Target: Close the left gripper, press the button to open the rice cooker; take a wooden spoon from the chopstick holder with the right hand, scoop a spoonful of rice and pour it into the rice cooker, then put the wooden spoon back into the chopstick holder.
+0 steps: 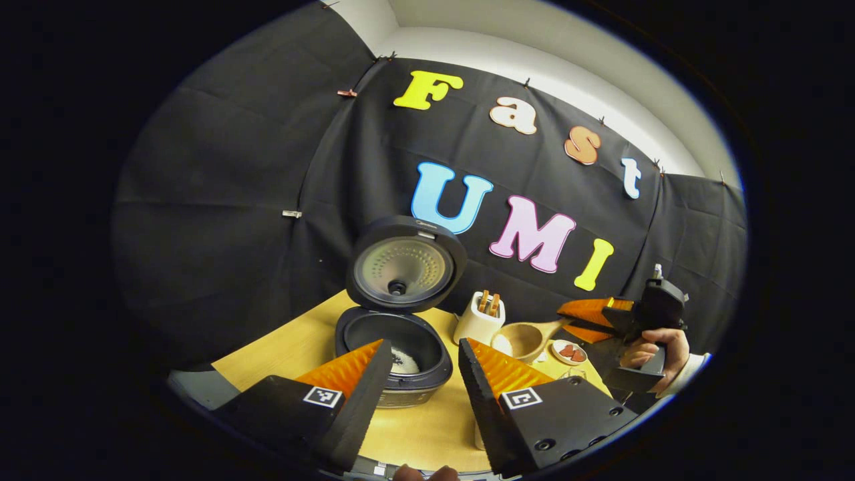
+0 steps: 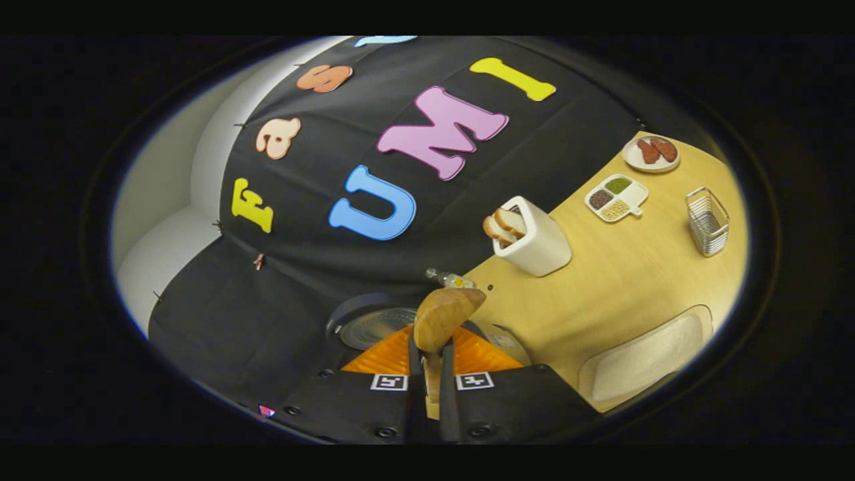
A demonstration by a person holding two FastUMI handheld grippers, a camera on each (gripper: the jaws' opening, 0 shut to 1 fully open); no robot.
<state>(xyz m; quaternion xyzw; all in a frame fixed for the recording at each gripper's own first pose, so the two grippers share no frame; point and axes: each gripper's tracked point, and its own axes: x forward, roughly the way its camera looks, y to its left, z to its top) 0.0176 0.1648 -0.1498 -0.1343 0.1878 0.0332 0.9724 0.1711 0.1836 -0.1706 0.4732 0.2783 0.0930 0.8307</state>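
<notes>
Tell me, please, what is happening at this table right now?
A person works with two handheld grippers. The rice cooker stands open with some rice inside. The right gripper is shut on the wooden spoon, held near the white chopstick holder. The left gripper hangs open in front of the cooker.

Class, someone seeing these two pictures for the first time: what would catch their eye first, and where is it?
Probably the rice cooker at the middle of the left gripper view, its round lid standing open over a pot with a little rice. Next, the wooden spoon clamped in the right gripper, bowl end forward, low in the right gripper view, with the white chopstick holder beyond.
</notes>
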